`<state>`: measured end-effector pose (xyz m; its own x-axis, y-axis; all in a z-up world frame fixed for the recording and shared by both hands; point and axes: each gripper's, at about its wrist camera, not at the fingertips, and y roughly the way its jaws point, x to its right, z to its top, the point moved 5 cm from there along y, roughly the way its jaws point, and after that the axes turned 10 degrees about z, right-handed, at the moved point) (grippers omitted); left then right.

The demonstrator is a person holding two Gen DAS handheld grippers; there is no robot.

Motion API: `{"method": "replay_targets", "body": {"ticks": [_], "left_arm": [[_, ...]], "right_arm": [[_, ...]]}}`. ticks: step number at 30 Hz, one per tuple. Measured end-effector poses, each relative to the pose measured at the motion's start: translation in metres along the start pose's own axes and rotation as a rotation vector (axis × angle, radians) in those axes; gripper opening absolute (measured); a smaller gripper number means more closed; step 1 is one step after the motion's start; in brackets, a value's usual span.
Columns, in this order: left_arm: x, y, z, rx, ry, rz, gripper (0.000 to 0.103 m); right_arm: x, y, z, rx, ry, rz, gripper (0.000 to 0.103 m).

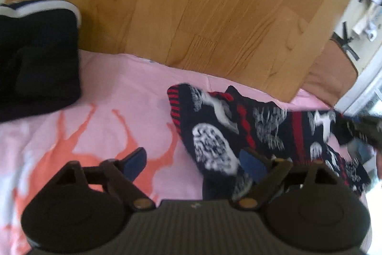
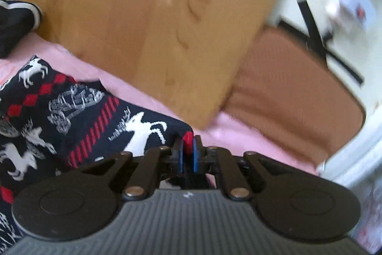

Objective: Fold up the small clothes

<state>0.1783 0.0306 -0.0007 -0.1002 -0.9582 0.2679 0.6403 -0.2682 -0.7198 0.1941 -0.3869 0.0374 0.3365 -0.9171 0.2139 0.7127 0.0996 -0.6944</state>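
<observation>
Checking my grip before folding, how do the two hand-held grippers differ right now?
The left hand-held gripper is open, empty above the pink blanket; the right hand-held gripper is shut on the reindeer sweater's red-trimmed edge. Both have blue pads.

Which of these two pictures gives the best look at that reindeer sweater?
The left wrist view: the patterned sweater lies across the pink cloth, nearly all visible. The right wrist view shows only one part, its red edge pinched by the right gripper.

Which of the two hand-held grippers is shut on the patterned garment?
The right hand-held gripper: it pinches the red edge of the patterned garment. The left hand-held gripper is open.
</observation>
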Motion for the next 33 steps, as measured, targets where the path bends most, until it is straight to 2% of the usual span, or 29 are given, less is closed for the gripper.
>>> {"method": "replay_targets", "body": {"ticks": [2,3,4,5,6,7,8,11,13,15,17,18,19,20,22,27,29,33], "left_arm": [[0.008,0.020,0.007,-0.026,-0.008,-0.016,0.089],[0.012,0.029,0.008,-0.036,-0.010,-0.021,0.080],[0.017,0.039,0.008,-0.050,-0.004,-0.019,0.054],[0.022,0.049,0.007,-0.071,0.012,-0.011,0.041],[0.024,0.051,0.008,-0.051,0.030,0.026,0.030],[0.025,0.049,0.009,-0.024,0.051,0.051,0.011],[0.023,0.044,0.010,-0.007,0.062,0.063,0.010],[-0.002,0.020,0.018,0.069,0.000,0.069,0.010],[-0.018,0.020,0.019,0.063,-0.043,0.078,0.010],[-0.023,0.028,0.015,0.044,-0.038,0.143,0.010],[-0.026,0.036,0.008,0.015,-0.025,0.192,0.015],[-0.027,0.035,0.005,0.007,-0.035,0.193,0.023],[-0.029,0.032,0.003,0.016,-0.051,0.194,0.027],[-0.031,0.026,0.002,0.033,-0.065,0.194,0.028],[-0.028,0.012,0.002,0.068,-0.087,0.174,0.033],[0.006,-0.011,0.009,0.144,-0.078,0.044,0.048],[0.022,-0.007,0.009,0.137,-0.056,-0.011,0.051],[0.040,0.020,-0.003,0.088,-0.032,-0.060,0.053]], "right_arm": [[0.004,0.007,-0.010,-0.024,0.020,0.022,0.011],[0.004,0.013,-0.013,-0.032,0.021,0.027,0.011],[-0.005,0.016,-0.013,-0.037,0.019,0.032,0.011],[-0.007,0.020,-0.014,-0.039,0.020,0.039,0.011],[-0.015,0.028,-0.009,-0.041,0.019,0.042,0.011],[-0.018,0.028,-0.008,-0.042,0.022,0.044,0.011],[-0.019,0.028,-0.009,-0.041,0.028,0.044,0.011],[-0.022,0.031,-0.005,-0.015,0.062,0.061,0.011],[-0.018,0.022,-0.002,0.022,0.118,0.117,0.011],[-0.018,0.018,-0.003,0.039,0.147,0.142,0.011],[-0.021,0.029,-0.012,0.002,0.147,0.147,0.017],[-0.023,0.038,-0.019,-0.036,0.140,0.142,0.024],[-0.023,0.046,-0.026,-0.071,0.135,0.112,0.037],[-0.023,0.051,-0.031,-0.092,0.126,0.072,0.041],[-0.020,0.050,-0.034,-0.084,0.110,0.018,0.041],[-0.017,0.024,-0.019,0.076,0.187,0.052,0.043],[-0.017,0.018,-0.016,0.118,0.236,0.079,0.043],[0.003,0.003,-0.033,0.197,0.469,0.124,0.042]]}}
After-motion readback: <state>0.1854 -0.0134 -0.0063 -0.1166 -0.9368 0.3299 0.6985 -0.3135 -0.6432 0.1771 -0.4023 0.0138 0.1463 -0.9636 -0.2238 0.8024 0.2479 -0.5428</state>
